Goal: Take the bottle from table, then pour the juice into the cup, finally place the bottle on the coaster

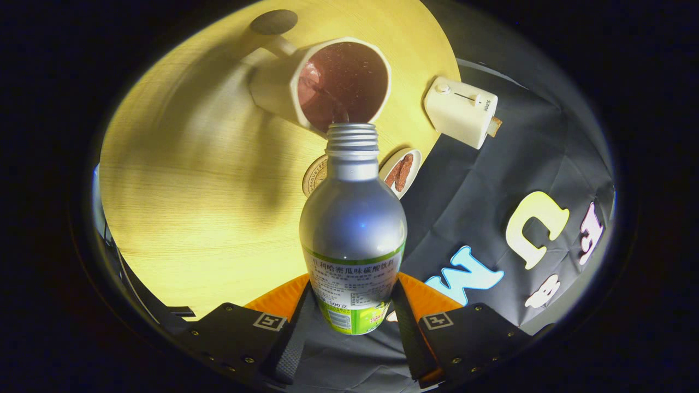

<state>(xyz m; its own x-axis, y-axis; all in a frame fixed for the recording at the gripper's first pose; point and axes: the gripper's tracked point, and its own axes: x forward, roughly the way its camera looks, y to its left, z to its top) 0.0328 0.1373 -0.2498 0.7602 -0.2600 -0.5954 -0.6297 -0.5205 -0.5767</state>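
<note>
I was in the pouring step. The gripper (352, 305) was clenched on the lower, labelled part of the aluminium bottle (353, 218), one finger pressing each side, and the whole view was rolled over with the tilt. The bottle's threaded, uncapped neck sat just at the rim of the mug (338, 82), and a thin thread of liquid appeared to run from the mouth into it (I judged this from a faint streak, so not with certainty). The mug already held dark reddish juice with a speckled, fizzy surface.

The bottle was smooth brushed metal with rounded shoulders and a glossy paper label in white and green. The mug was matt cream ceramic with faceted sides and a stubby handle pointing away from me. It stood on the pale wood-grain round table (180, 191).

Next, I judged, I would need to roll the bottle back upright without dripping, then carry it to the round coaster (315, 174), which lay just beside the neck, partly hidden by it. A small oval dish (401, 172) lay near it, and a cream boxy timer-like device (461, 112) sat by the table edge.
</note>
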